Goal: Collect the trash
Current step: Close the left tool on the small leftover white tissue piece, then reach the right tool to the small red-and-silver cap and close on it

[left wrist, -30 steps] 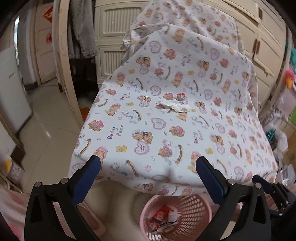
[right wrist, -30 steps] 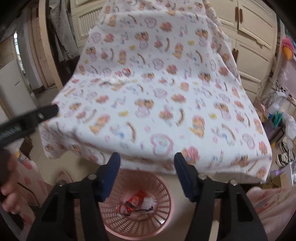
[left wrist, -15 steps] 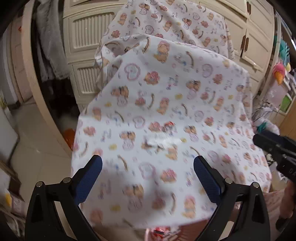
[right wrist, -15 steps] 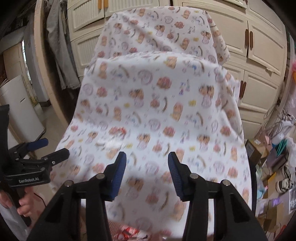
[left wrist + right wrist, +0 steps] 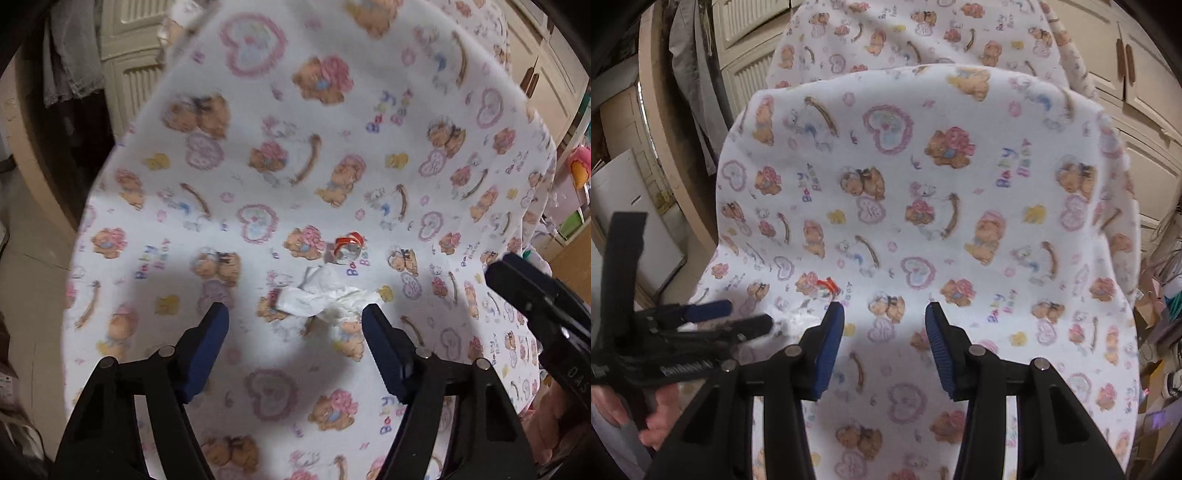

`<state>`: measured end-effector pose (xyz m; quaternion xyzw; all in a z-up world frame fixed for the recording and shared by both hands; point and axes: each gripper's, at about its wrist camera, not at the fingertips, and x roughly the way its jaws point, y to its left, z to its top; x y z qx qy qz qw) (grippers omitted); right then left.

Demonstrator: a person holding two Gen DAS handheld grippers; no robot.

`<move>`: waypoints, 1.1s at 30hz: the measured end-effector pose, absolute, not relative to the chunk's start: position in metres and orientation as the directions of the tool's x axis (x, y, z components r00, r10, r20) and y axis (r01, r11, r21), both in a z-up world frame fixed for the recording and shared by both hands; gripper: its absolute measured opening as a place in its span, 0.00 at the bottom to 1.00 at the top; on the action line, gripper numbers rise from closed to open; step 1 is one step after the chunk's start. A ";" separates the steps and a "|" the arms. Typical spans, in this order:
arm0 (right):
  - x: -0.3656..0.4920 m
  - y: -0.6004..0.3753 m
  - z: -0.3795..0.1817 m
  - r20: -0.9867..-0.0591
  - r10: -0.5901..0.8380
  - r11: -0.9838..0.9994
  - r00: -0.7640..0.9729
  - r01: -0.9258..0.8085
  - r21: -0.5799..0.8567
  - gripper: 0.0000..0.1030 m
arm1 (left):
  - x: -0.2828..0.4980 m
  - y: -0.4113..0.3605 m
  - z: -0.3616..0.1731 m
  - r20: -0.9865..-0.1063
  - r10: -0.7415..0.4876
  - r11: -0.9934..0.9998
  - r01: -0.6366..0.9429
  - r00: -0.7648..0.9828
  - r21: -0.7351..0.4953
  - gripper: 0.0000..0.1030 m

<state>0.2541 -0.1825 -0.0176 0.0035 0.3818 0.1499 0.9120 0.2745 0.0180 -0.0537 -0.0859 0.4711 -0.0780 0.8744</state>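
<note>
left gripper (image 5: 295, 319): jaws have just been closing, not clamped yet; crumpled tissue (image 5: 319, 301) sits between them, right fingertip (image 5: 371, 314) at its edge
right gripper (image 5: 884, 319): partly spread, nothing in it, hovering over the sheet (image 5: 960, 229)
trash location: tissue on the printed sheet covering the bed; small red-and-silver wrapper (image 5: 347, 245) just beyond it, apart from both grippers
step: left side closing in to pinch the tissue
done: nothing lifted in these views; no bin visible now
left: grab tissue, then wrapper, carry both to a bin
risk: pads may catch the sheet along with the thin tissue
</note>
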 end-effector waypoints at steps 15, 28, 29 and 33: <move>0.284 -0.173 -0.040 -0.725 0.297 0.952 0.621 -0.256 0.170 0.43 | 0.275 -0.005 -0.061 -0.812 -0.152 0.986 0.029 0.564 -0.165 0.02; 0.302 -0.133 -0.070 -0.734 0.288 0.957 0.616 -0.213 0.197 0.82 | 0.255 0.046 -0.061 -0.866 -0.088 0.987 -0.075 0.493 -0.143 0.02; 0.303 -0.131 -0.072 -0.735 0.275 0.961 0.619 -0.201 0.190 0.82 | 0.255 0.050 -0.063 -0.867 -0.086 0.986 -0.082 0.490 -0.144 0.02; 0.310 -0.126 -0.079 -0.749 0.235 0.972 0.619 -0.165 0.169 0.82 | 0.248 0.063 -0.063 -0.870 -0.084 0.985 -0.092 0.486 -0.147 0.02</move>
